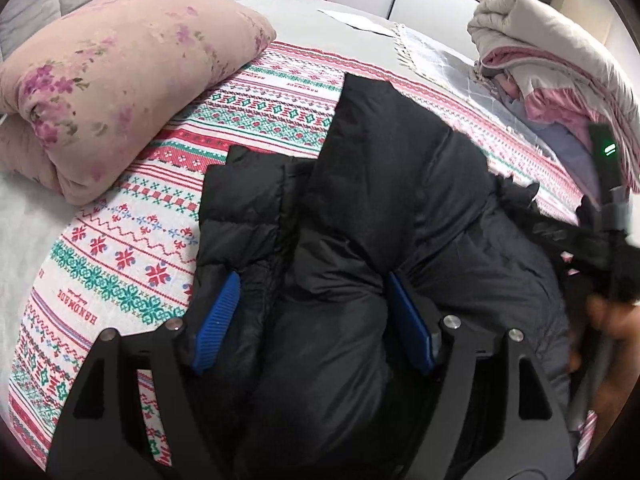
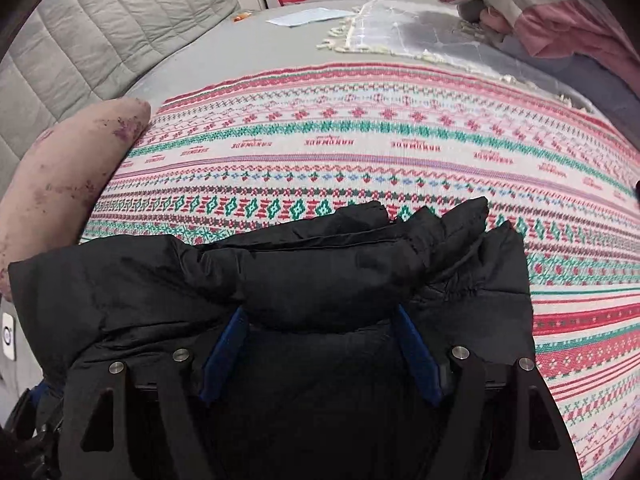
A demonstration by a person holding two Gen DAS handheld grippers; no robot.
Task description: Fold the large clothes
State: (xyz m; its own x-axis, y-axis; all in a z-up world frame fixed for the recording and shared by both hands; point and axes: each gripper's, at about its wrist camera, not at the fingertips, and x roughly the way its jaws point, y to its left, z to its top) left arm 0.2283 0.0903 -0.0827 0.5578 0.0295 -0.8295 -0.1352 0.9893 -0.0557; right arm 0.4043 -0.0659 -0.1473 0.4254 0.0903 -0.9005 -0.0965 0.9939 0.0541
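A black puffer jacket (image 1: 400,180) lies folded on a red, green and white patterned blanket (image 1: 120,256) spread over a bed. My left gripper (image 1: 313,280) points down onto the jacket's near part. Its blue pads (image 1: 218,320) stand wide apart, and a puffy fold bulges up between them without being squeezed. In the right wrist view, my right gripper (image 2: 320,310) hovers over the same jacket (image 2: 320,264), open. A rolled sleeve or edge lies across just beyond its fingertips. The jacket hides the lower part of both sets of fingers.
A folded pink floral quilt (image 1: 120,80) sits at the left of the blanket. A pile of pink and cream bedding (image 1: 552,64) stands at the right. A person's hand (image 1: 612,332) shows at the right edge. A grey fringed cloth (image 2: 408,32), a paper (image 2: 308,16) and a padded headboard (image 2: 100,40) lie beyond.
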